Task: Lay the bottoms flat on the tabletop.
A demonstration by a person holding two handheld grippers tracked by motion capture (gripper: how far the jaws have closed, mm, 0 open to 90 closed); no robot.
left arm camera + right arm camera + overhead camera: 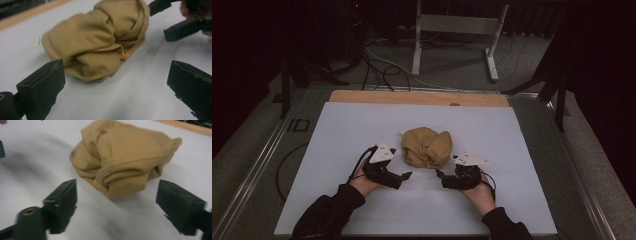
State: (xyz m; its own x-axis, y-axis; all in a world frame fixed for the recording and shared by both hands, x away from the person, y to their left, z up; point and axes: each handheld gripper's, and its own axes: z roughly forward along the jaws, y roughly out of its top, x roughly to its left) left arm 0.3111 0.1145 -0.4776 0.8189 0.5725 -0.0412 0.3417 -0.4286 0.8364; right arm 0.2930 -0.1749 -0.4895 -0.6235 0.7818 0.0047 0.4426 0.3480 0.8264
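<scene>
- Dark room with a metal frame (457,30) and loose cables on the floor behind; in front lies a white counter (337,130) with a wooden strip (417,98) along its far edge.
- Crumpled tan cloth (427,147) sits bunched in a heap near the middle of the counter, with a small orange tag (126,55) showing at its near fold.
- Left gripper (404,176) is low over the counter at the near left of the cloth, its fingers (41,87) spread wide with nothing between them; the cloth lies just ahead of the fingers, apart from them.
- Right gripper (439,175) is at the near right of the cloth, fingers (61,203) likewise apart and empty, the heap just beyond their tips, untouched.
- Both grippers point inward toward each other, near the cloth's front edge.
</scene>
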